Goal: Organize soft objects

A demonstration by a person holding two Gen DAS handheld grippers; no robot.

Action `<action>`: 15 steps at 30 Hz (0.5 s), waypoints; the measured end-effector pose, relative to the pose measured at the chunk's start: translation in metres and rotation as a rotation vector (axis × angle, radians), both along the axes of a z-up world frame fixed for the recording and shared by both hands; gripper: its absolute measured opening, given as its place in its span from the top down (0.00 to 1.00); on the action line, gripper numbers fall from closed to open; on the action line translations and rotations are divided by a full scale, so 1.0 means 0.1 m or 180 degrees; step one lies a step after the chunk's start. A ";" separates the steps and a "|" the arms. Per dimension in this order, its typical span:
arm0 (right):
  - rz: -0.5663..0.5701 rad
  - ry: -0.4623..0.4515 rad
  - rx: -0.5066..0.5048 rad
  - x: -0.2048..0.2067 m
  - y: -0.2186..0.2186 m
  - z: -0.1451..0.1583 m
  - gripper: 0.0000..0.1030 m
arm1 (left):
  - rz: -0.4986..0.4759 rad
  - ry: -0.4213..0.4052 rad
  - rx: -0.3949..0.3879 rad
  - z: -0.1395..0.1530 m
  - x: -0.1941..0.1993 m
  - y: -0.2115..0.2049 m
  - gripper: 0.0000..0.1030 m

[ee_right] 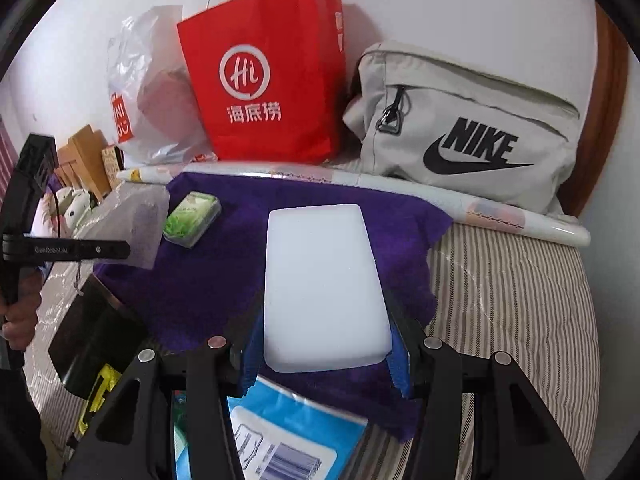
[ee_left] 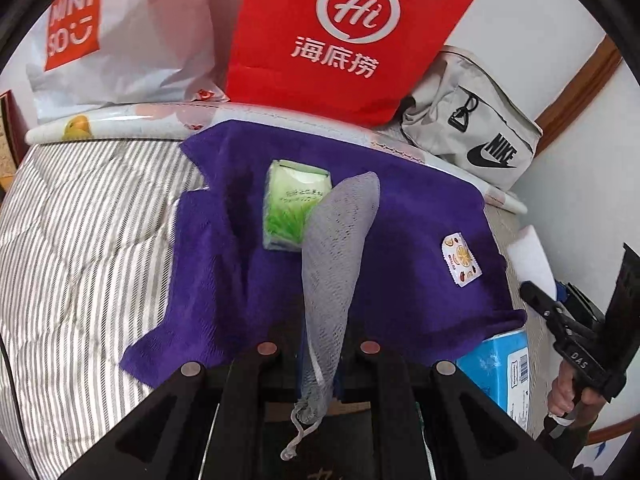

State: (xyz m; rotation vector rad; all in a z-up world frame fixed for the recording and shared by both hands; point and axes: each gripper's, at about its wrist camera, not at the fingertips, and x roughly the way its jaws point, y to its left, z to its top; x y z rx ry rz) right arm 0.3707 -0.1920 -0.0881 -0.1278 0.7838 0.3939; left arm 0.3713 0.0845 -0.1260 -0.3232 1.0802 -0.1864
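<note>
The left gripper's (ee_left: pixel 320 364) fingertips are hidden behind the mesh pouch (ee_left: pixel 336 248) — only the arms show. The pouch covers a corner of the green packet (ee_left: pixel 288 204). The sponge (ee_right: pixel 324 288) hides the right gripper's (ee_right: pixel 326 344) pads and part of the purple towel (ee_right: pixel 208 288). The blue pack (ee_right: pixel 280 440) is cut off by the bottom edge — its label print is too small to read. Things by the far left edge, perhaps plush toys (ee_right: pixel 74 204), are blurred.
</note>
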 end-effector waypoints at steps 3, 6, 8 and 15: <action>0.0048 0.0072 -0.0037 0.07 0.02 -0.06 0.50 | -0.0110 0.0035 -0.0078 -0.03 0.09 -0.05 0.90; 0.0051 0.0146 -0.0093 0.17 0.03 -0.14 0.50 | -0.0205 0.0067 -0.0121 -0.07 0.18 -0.10 0.90; 0.0064 0.0174 -0.0115 0.21 0.04 -0.17 0.50 | -0.0238 0.0103 -0.0069 -0.11 0.22 -0.13 0.90; 0.0070 0.0341 -0.0147 0.35 0.02 -0.34 0.50 | -0.0179 0.0296 -0.0070 -0.32 0.32 -0.08 0.90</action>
